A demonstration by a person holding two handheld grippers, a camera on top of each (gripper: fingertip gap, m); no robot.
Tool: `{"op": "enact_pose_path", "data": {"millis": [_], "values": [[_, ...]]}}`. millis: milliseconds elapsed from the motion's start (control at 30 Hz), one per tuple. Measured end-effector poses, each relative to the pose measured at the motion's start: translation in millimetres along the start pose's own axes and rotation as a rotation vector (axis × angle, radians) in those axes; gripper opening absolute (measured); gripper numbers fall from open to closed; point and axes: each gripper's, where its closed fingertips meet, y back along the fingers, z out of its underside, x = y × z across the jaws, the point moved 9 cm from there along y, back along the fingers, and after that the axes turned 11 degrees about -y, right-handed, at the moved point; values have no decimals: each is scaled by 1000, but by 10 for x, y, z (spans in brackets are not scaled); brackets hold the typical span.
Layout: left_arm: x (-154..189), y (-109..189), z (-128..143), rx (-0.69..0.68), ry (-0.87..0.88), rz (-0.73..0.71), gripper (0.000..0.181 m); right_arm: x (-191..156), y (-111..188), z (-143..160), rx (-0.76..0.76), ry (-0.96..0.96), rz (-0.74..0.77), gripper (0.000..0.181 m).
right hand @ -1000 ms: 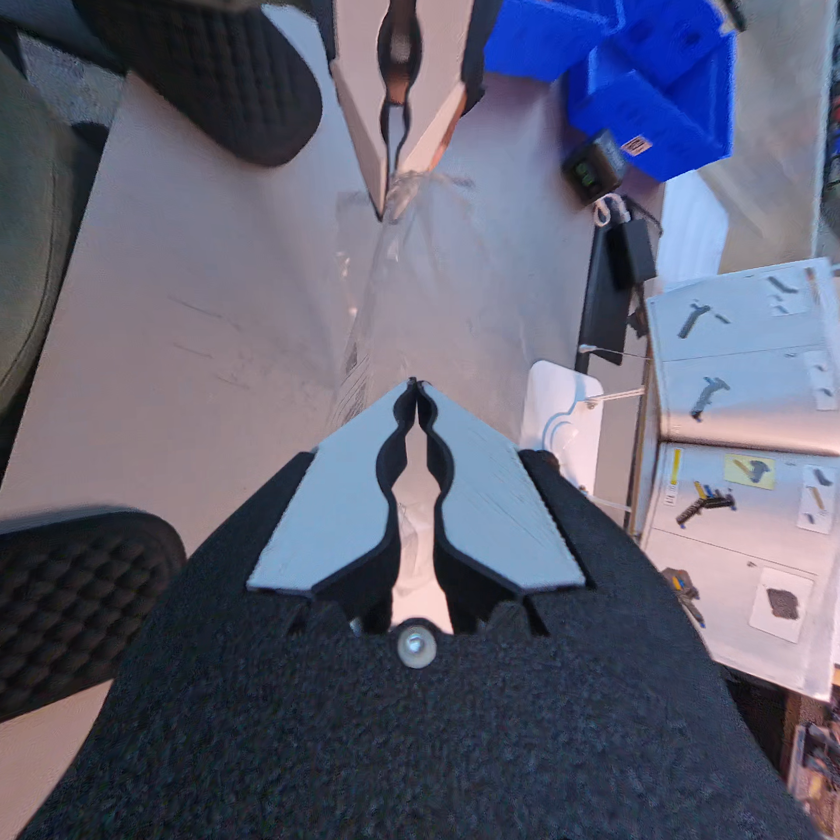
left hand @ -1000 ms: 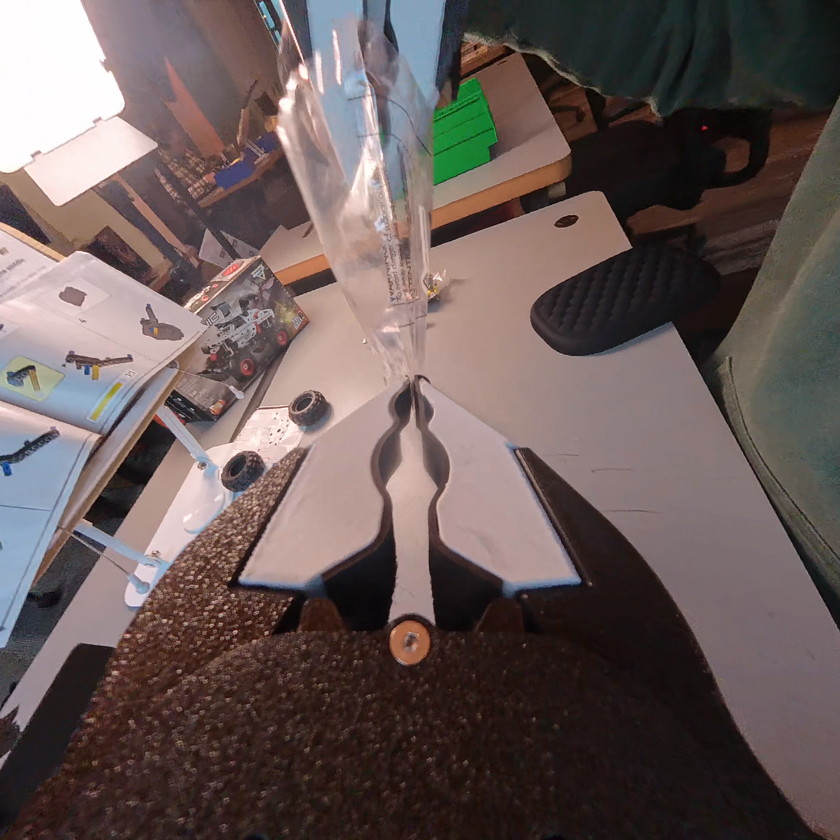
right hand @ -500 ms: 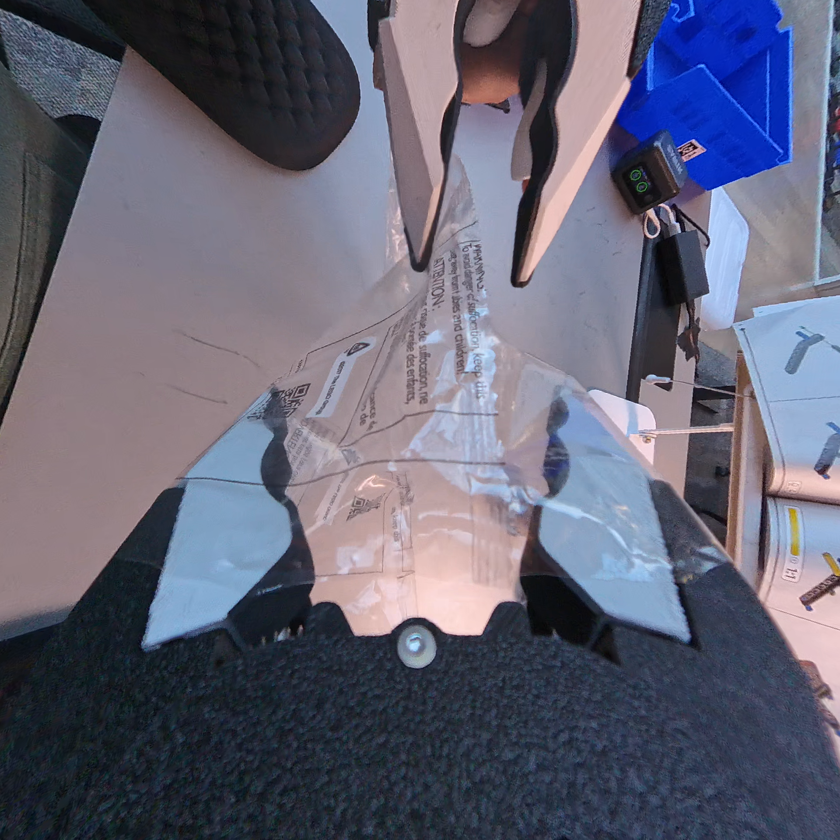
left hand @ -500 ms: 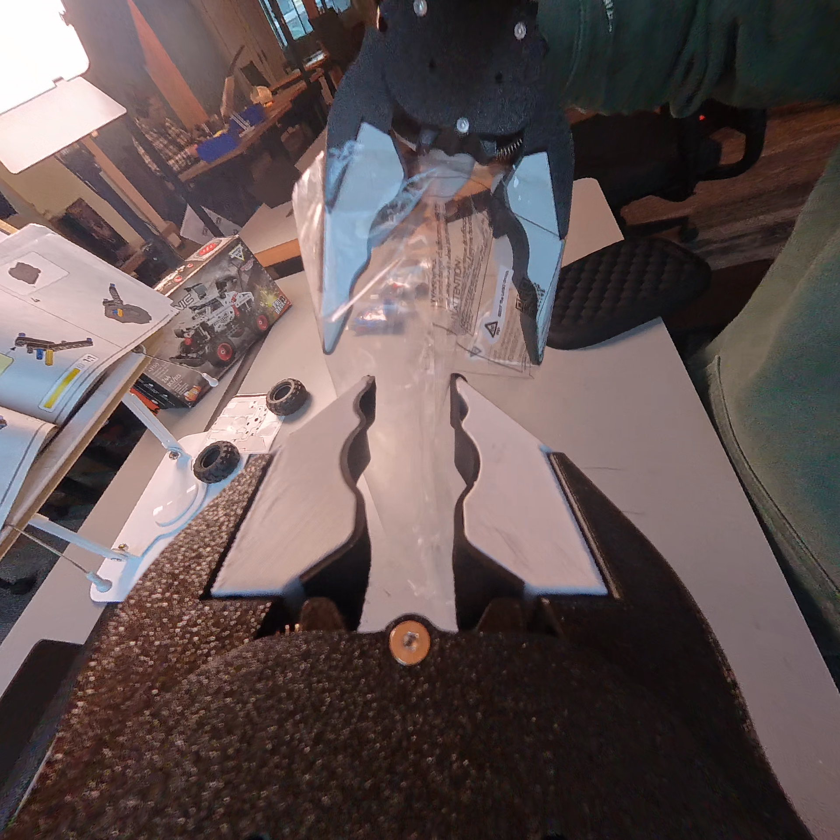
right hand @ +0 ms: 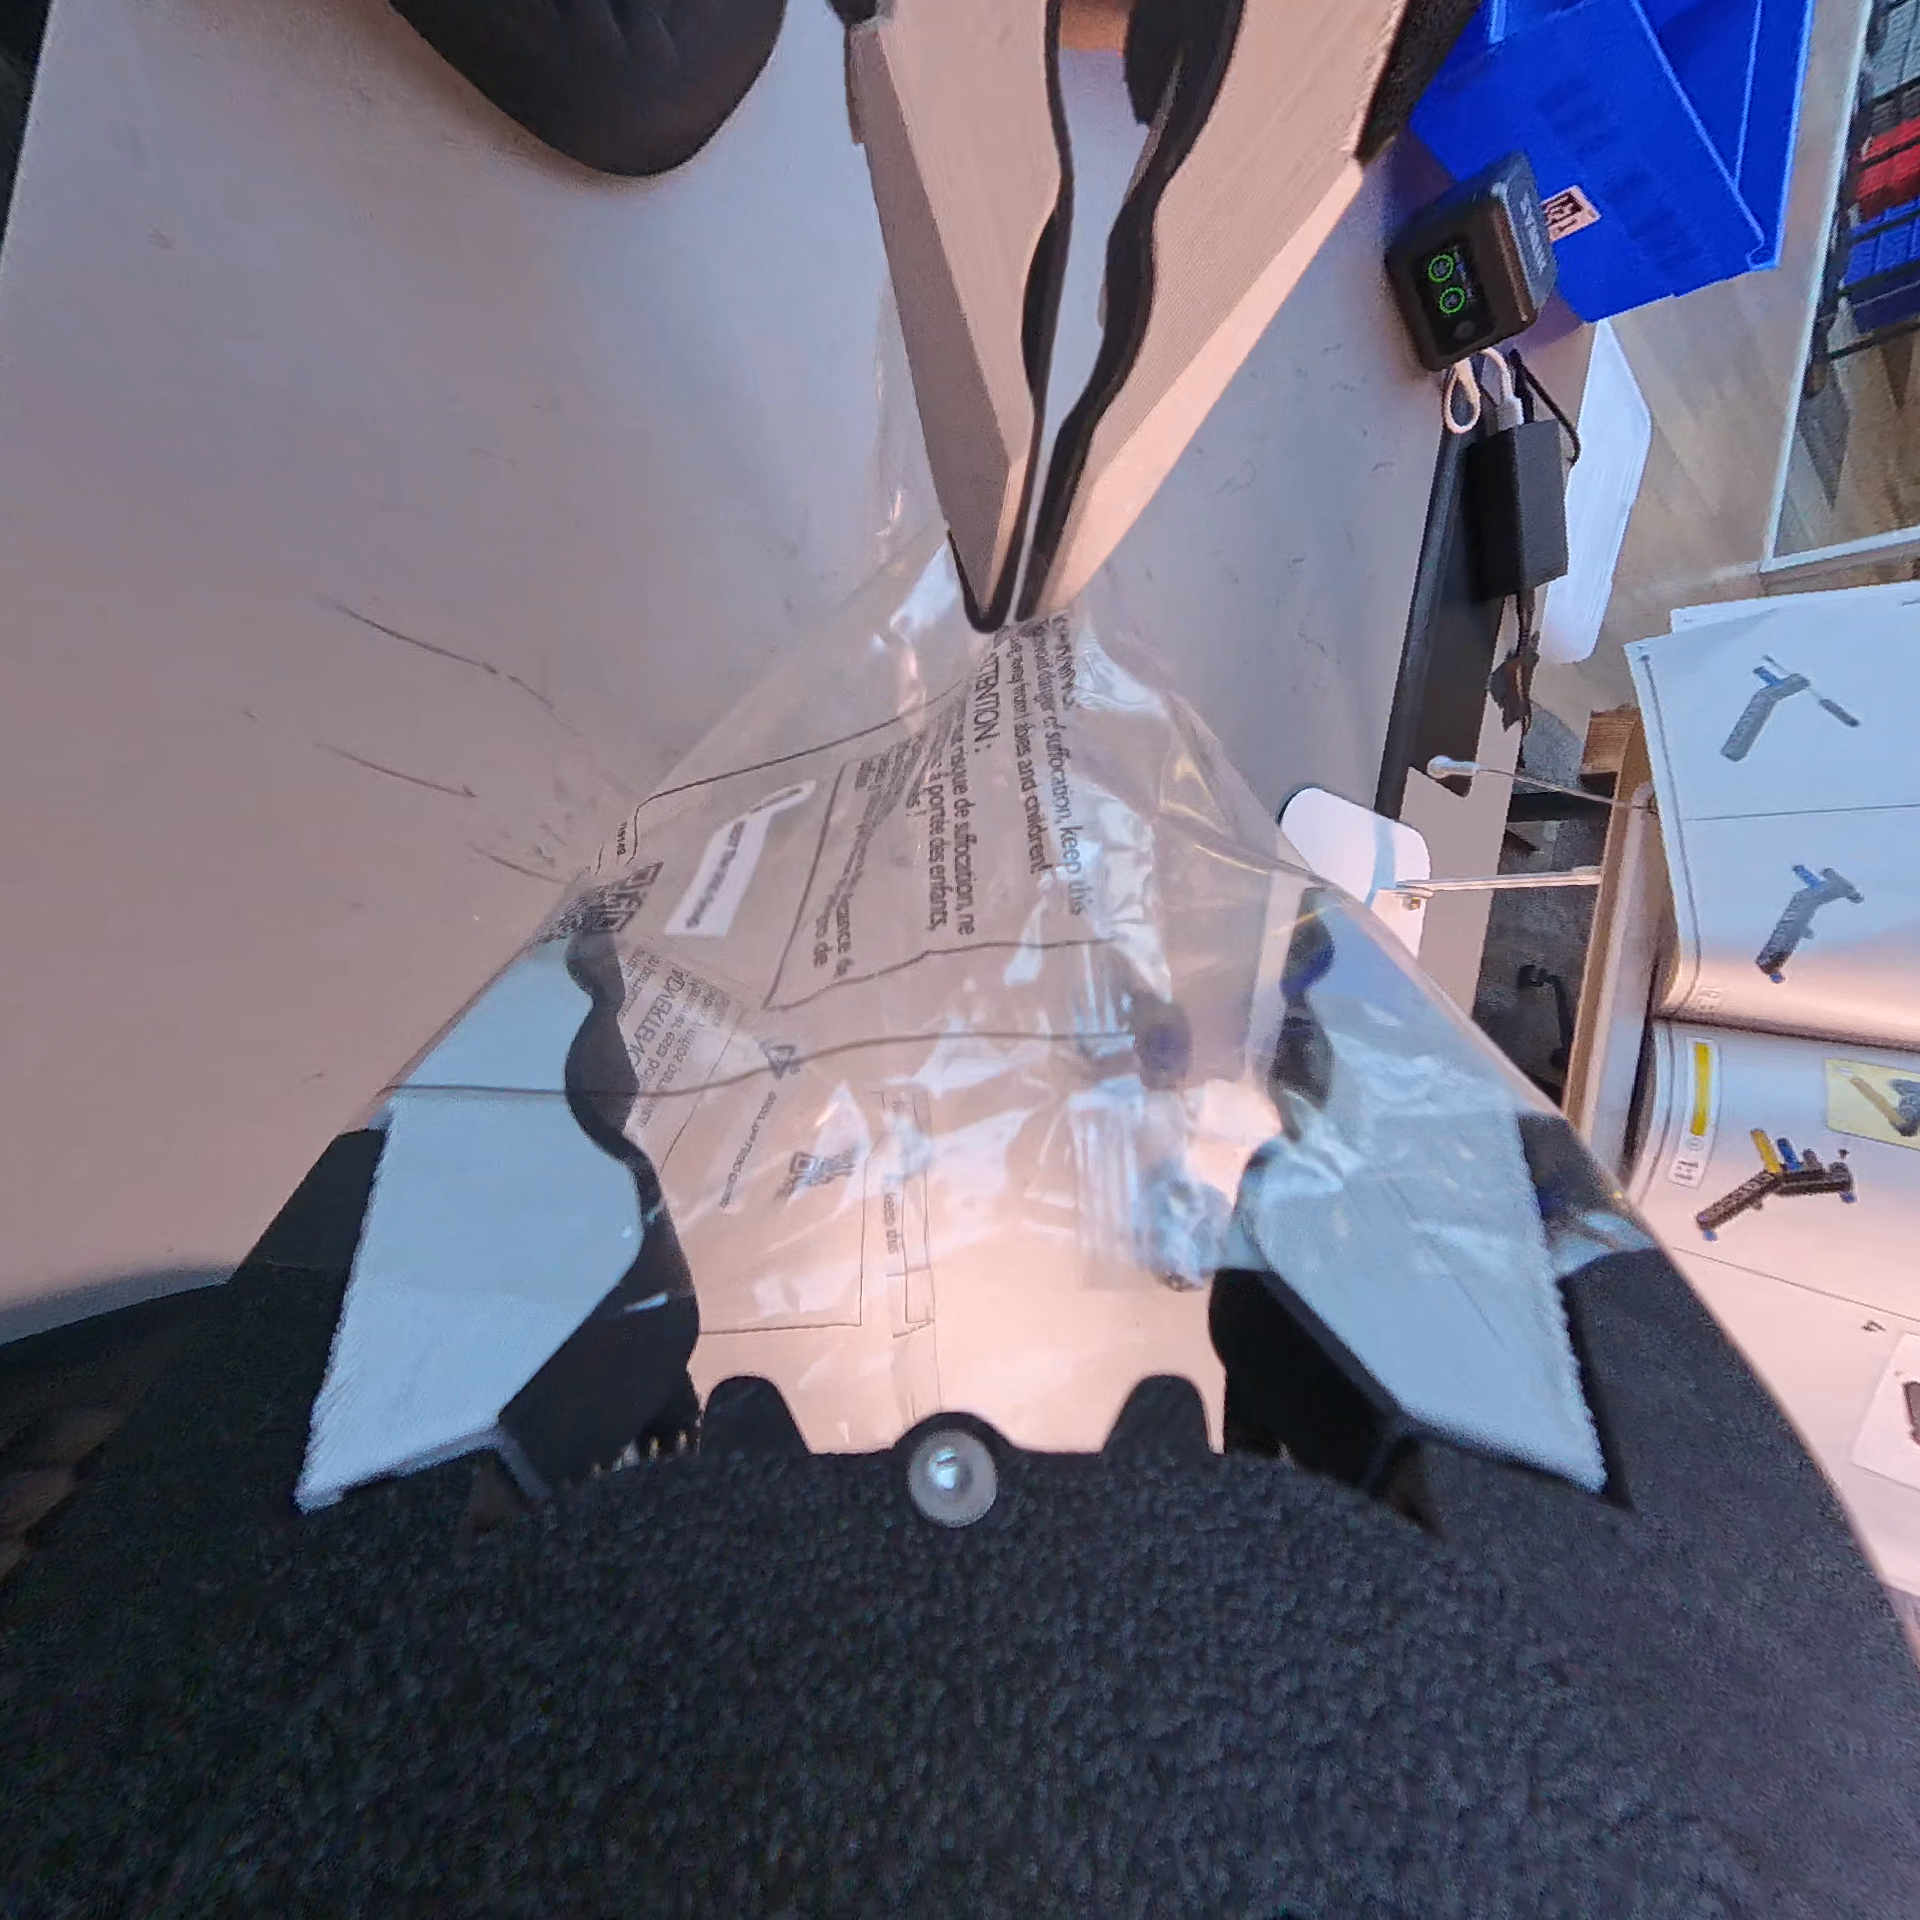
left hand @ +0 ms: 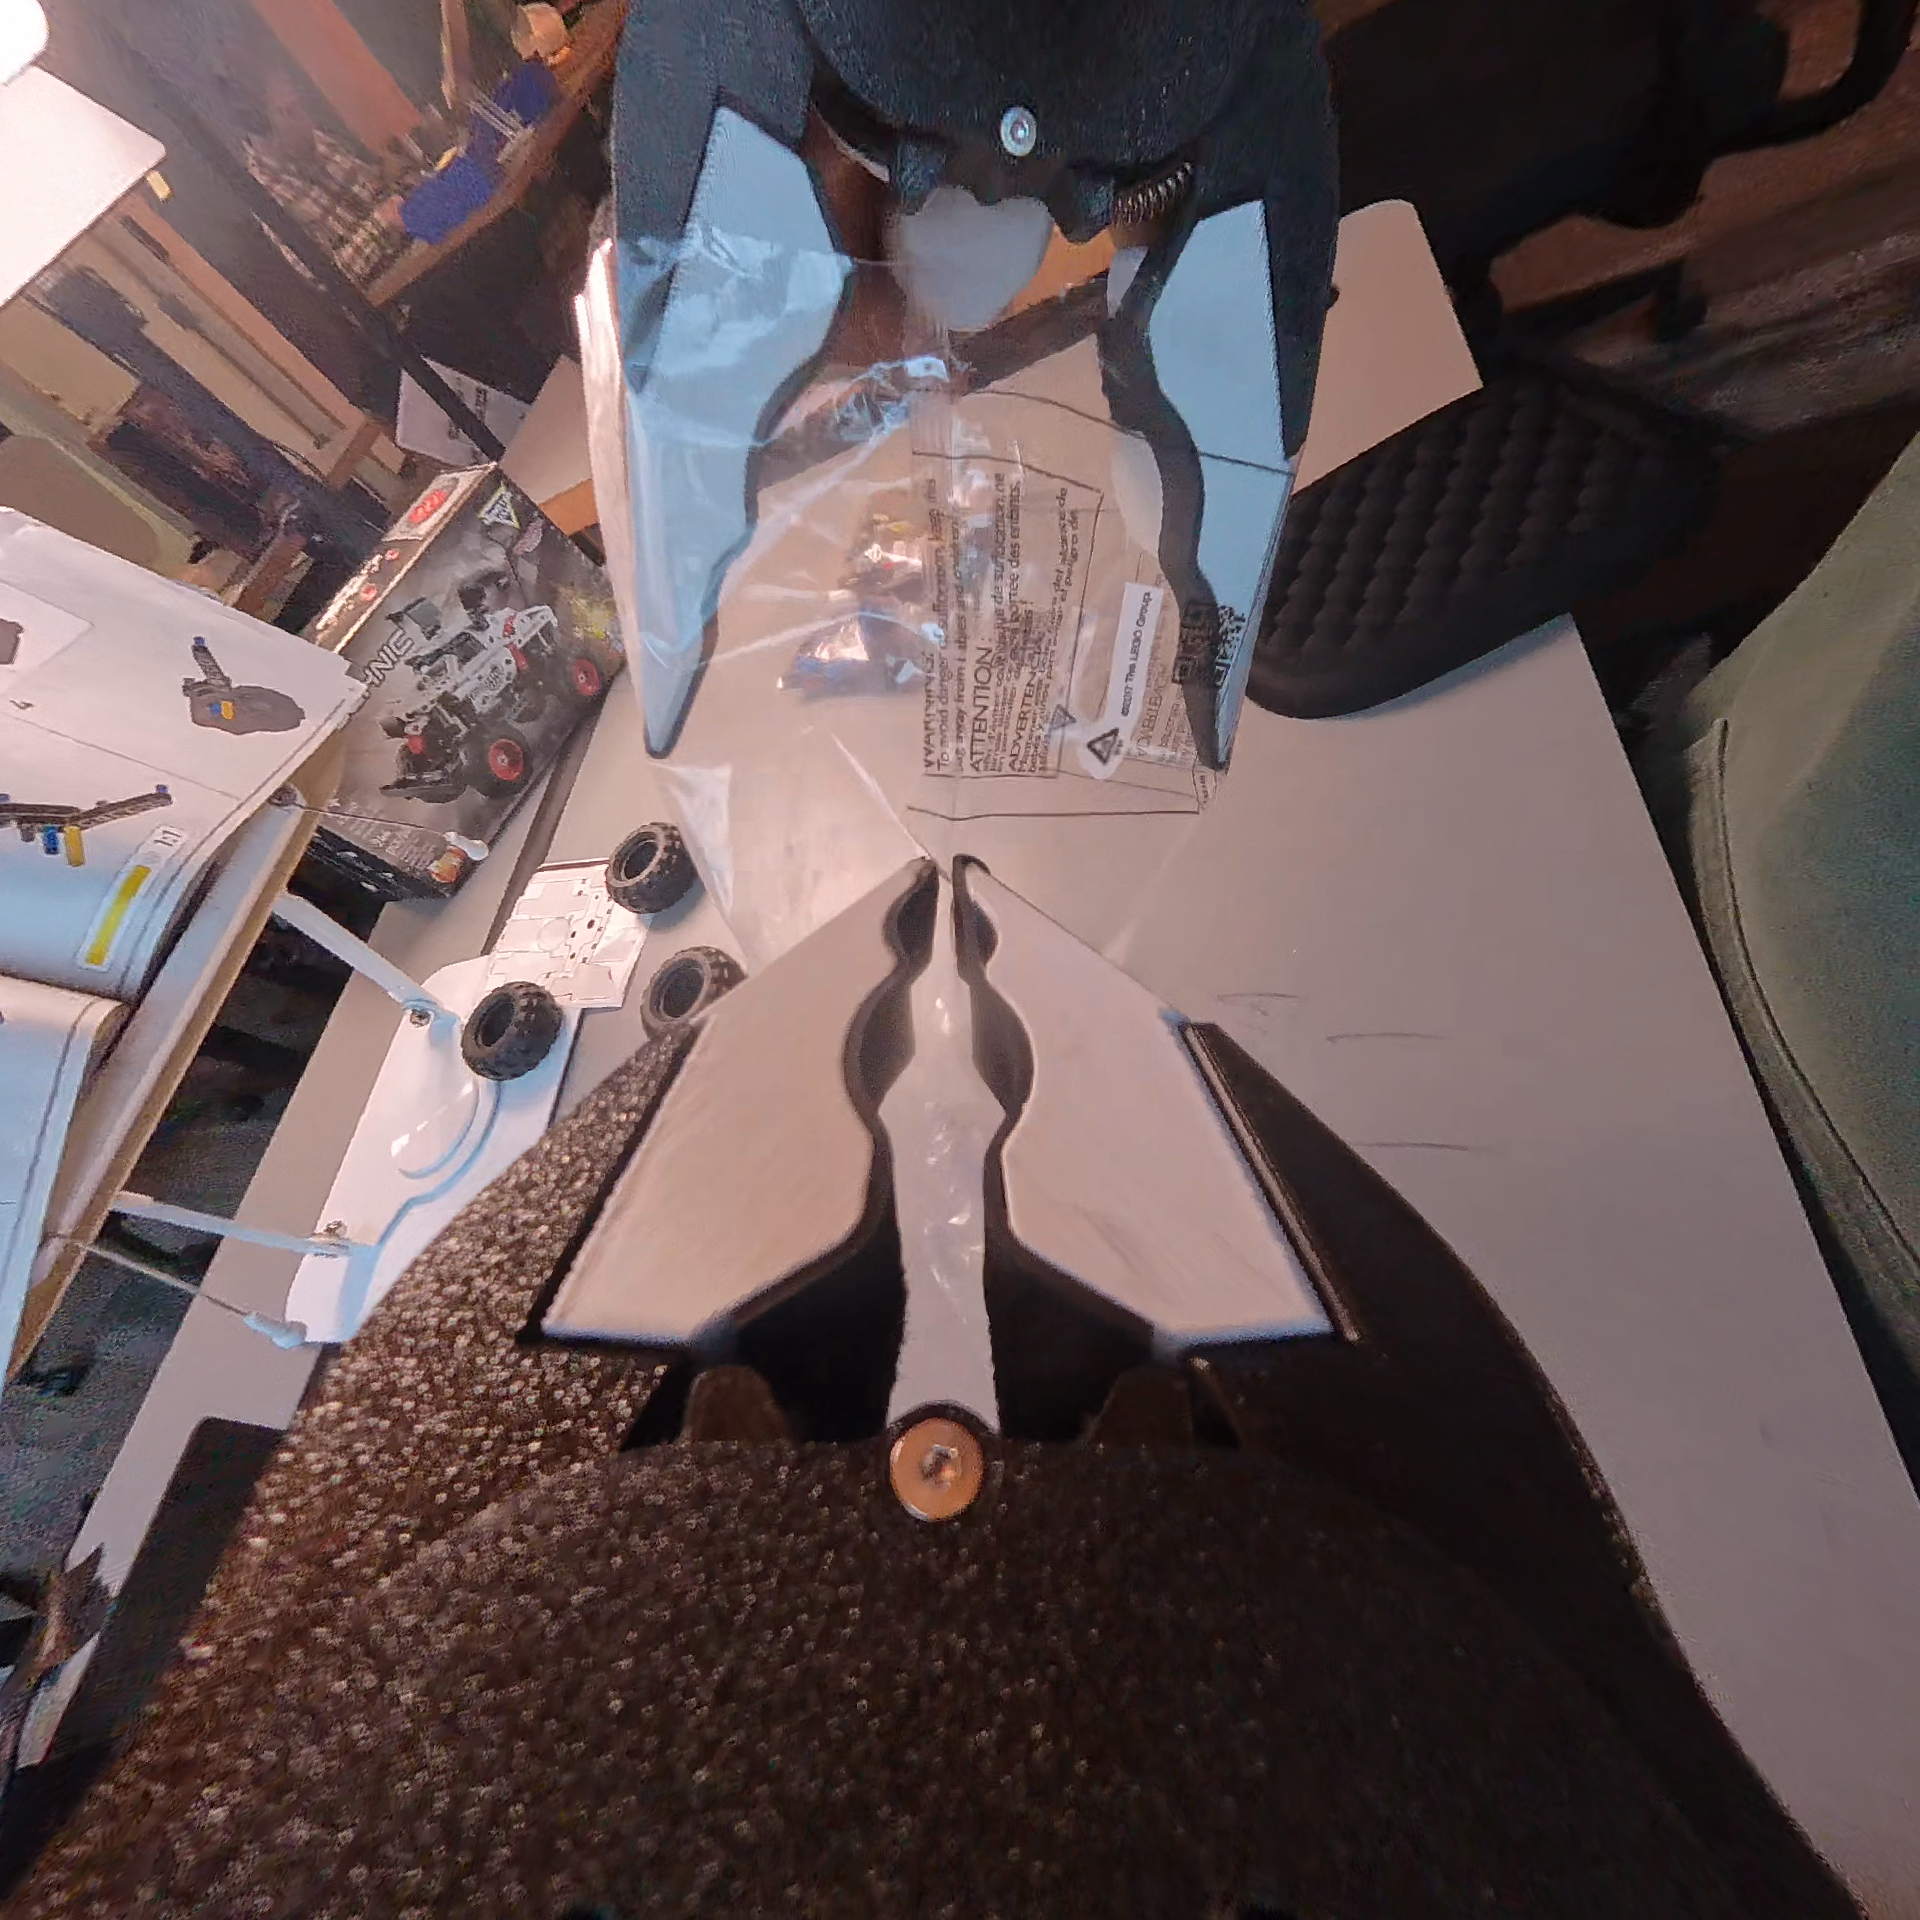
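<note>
A clear plastic bag [left hand: 997,644] with black print and a few small bricks inside hangs between my two grippers above the grey table [left hand: 1403,1039]. My left gripper [left hand: 940,868] is shut on one narrow end of the bag. In the right wrist view the left gripper [right hand: 1003,618] pinches the bag [right hand: 935,935] from the far side. My right gripper [right hand: 951,935] is open wide, and the bag's other end lies stretched over its spread fingers. It faces me in the left wrist view [left hand: 935,743]. I cannot tell whether its fingers are inside the bag.
At the left are a toy truck box [left hand: 468,675], an open instruction booklet [left hand: 125,748] on a white stand [left hand: 416,1143], and three black tyres [left hand: 649,883]. A black armrest pad [left hand: 1455,540] overlaps the table's far right. Blue bins [right hand: 1621,135] and a small black device [right hand: 1470,270] sit beyond. My hands' fingertips stand some 5 centimetres from each other.
A second ago both grippers were shut on the taut bag. Both then opened. Now the left has shut on the bag again and the right has spread wider under it.
</note>
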Motion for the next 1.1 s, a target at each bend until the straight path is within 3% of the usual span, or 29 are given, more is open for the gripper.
{"op": "enact_pose_path", "data": {"millis": [33,167,267,333,400,667,833,967,1100], "values": [[1,14,18,27,17,19,0,-7,9,31,14,-11,-1,124],[-2,55,101,62,37,13,0,-32,179,50,137,-91,-13,120],[-91,144,275,33,86,-40,0,30,651,-10,372,-192,-14,142],[-142,290,386,111,143,-76,0,81,984,71,522,-261,44,136],[-178,414,425,200,158,-114,0,72,1027,249,505,-285,146,137],[-261,626,435,534,276,-115,0,28,346,682,692,-491,87,107],[-296,653,571,758,427,-49,0,186,-27,658,869,-544,-8,61],[-302,632,703,846,509,-8,0,225,-187,611,982,-606,-119,40],[-318,631,763,901,546,26,0,221,-232,647,1034,-676,-185,34]]}}
